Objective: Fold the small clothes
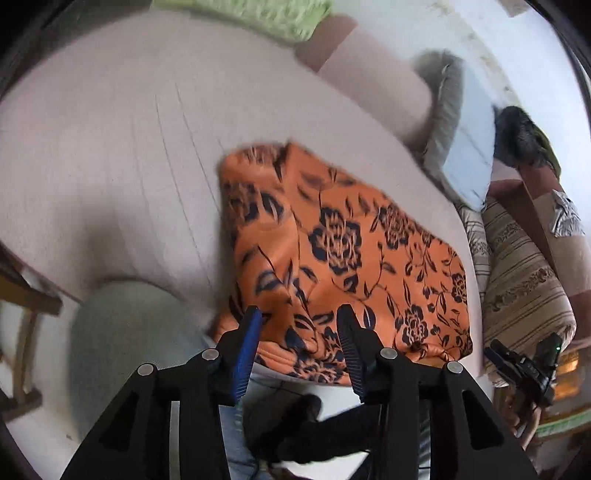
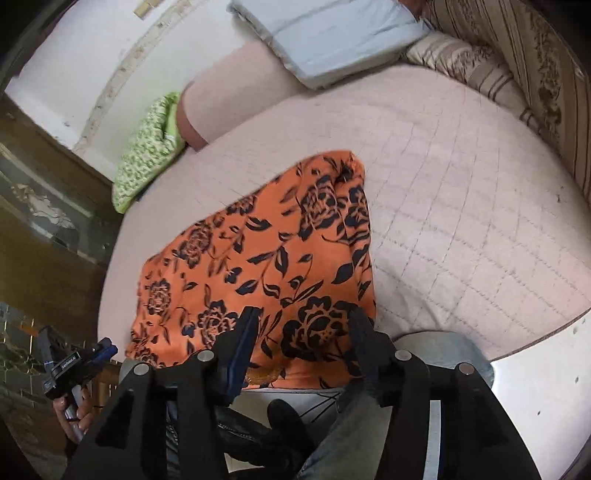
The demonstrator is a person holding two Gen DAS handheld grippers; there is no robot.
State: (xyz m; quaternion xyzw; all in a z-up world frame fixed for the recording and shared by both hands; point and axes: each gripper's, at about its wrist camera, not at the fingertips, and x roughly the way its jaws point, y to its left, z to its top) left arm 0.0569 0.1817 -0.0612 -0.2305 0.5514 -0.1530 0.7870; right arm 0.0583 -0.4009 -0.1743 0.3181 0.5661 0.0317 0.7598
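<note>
Both wrist views were blurred, and the fisheye rim cut off the outer scene. The orange floral garment (image 1: 343, 251) (image 2: 266, 266) lay folded on the pink quilted bed (image 1: 110, 166) (image 2: 461, 184), its near hem hanging over the bed's front edge, with part of that hem hidden behind the fingers in each view. Whether any finger touched the cloth could not be told. The left gripper (image 1: 299, 347) pointed toward 12 o'clock at the near hem, its jaws spread apart with nothing between them but the garment seen beyond. The right gripper (image 2: 306, 343) was posed likewise, jaws apart and empty, over the garment's near hem. In the left wrist view the right gripper appeared small at 4 o'clock, held in a hand whose detail was hard to make out; in the right wrist view the left gripper appeared at 8 o'clock in the same way. Bare quilt lay open at 9 to 11 o'clock of the garment in the left view and at 1 to 3 o'clock in the right view. A green patterned cushion (image 1: 255, 14) (image 2: 147, 151), a pale blue pillow (image 1: 469, 155) (image 2: 325, 37) and a striped bolster (image 1: 524, 273) (image 2: 517, 55) bordered the far and side edges of the bed, well apart from the garment.
</note>
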